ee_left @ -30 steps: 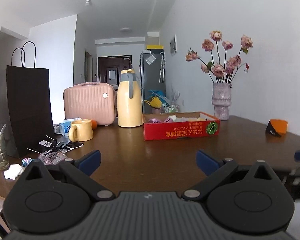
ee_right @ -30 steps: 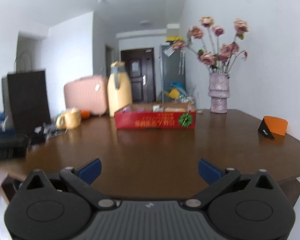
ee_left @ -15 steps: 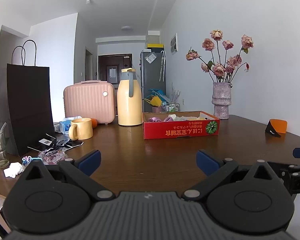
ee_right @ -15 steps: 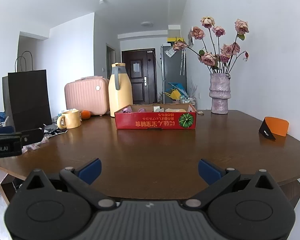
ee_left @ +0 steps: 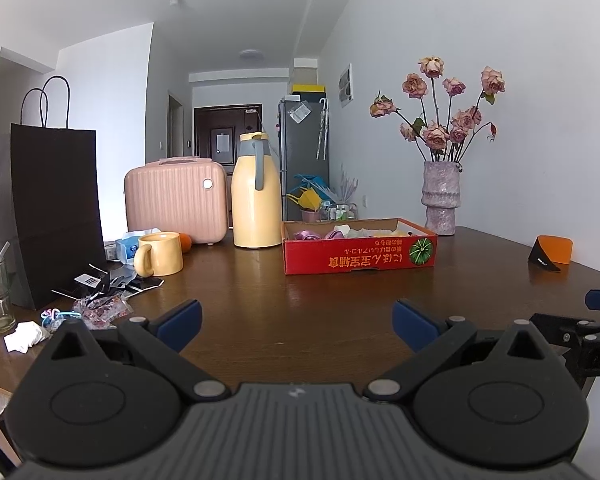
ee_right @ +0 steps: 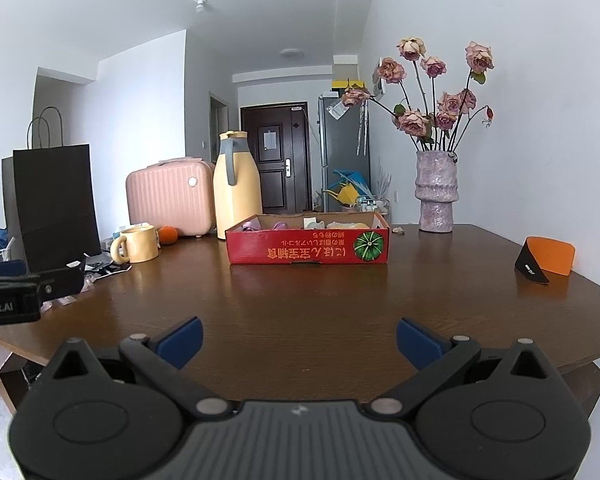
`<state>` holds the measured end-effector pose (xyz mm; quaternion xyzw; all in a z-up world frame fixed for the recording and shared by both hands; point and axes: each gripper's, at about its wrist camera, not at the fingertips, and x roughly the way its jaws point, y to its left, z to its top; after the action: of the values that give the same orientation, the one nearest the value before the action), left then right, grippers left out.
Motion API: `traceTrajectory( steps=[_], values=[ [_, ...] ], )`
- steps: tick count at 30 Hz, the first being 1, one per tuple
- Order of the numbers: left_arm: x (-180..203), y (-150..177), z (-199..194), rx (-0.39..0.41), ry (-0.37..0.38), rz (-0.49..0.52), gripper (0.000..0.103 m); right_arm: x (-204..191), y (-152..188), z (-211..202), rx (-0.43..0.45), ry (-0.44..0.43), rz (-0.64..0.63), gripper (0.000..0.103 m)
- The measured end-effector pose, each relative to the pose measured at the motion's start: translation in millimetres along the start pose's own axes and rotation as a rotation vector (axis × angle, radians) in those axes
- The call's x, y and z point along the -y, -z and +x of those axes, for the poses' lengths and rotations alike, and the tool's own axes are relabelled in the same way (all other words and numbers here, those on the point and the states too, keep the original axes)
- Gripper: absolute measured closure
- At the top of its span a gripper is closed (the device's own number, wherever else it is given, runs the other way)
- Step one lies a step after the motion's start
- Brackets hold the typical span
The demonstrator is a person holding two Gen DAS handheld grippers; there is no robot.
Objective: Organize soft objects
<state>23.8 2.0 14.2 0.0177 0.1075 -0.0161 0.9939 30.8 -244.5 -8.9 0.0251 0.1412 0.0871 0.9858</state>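
Both claws, left claw [ee_left: 296,324] and right claw [ee_right: 298,340], gape empty toward the red box [ee_right: 308,246], lying broadside.

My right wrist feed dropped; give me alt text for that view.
Open right tongs hover empty over a dark wooden table, facing a shallow red cardboard box of soft items. A yellow mug stands left, a purple vase right.

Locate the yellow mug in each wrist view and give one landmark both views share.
Left wrist: the mug stands left of centre, in front of the pink case.
Right wrist: the mug sits further left, beside the orange.
Shared landmark: the red box with the green pumpkin print.
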Motion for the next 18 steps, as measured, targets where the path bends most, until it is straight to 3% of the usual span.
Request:
traceTrajectory(
  steps=[18],
  values=[
    [-2.1, -0.6, -0.1, 0.001, 0.0, 0.002, 0.0, -0.4, -0.5, 1.6, 0.022, 0.018, -0.007, 0.0]
  ],
)
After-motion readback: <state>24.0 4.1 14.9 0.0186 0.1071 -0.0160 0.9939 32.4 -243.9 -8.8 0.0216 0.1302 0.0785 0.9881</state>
